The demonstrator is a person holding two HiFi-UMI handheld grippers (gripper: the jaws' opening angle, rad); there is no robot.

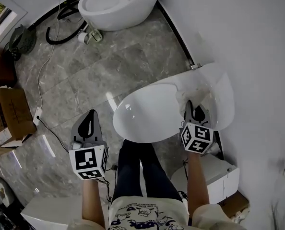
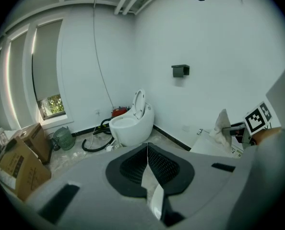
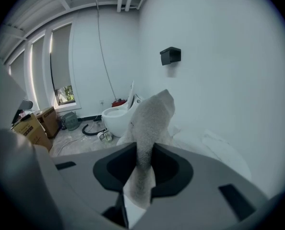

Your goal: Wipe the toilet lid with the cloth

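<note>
Two toilets are sharing the grey marbled floor (image 1: 109, 66): a far toilet (image 1: 116, 4) standing with its seat raised and its bowl open, and a near one whose glossy, rounded white toilet lid (image 1: 149, 114) is lying shut just below us. We are pinching the cloth (image 3: 149, 119), a pale, nubbly, crumpled rag, in the right tongs (image 1: 196, 110), and it is resting on the end of the lid beside the plain white wall. We are holding the left tongs (image 2: 148, 152) off to the side over the floor, their ribbed black pads pressed together and empty. Cardboard boxes (image 1: 8, 116) and a looped black hose (image 2: 91, 147) are cluttering the floor, well apart from the lid.
</note>
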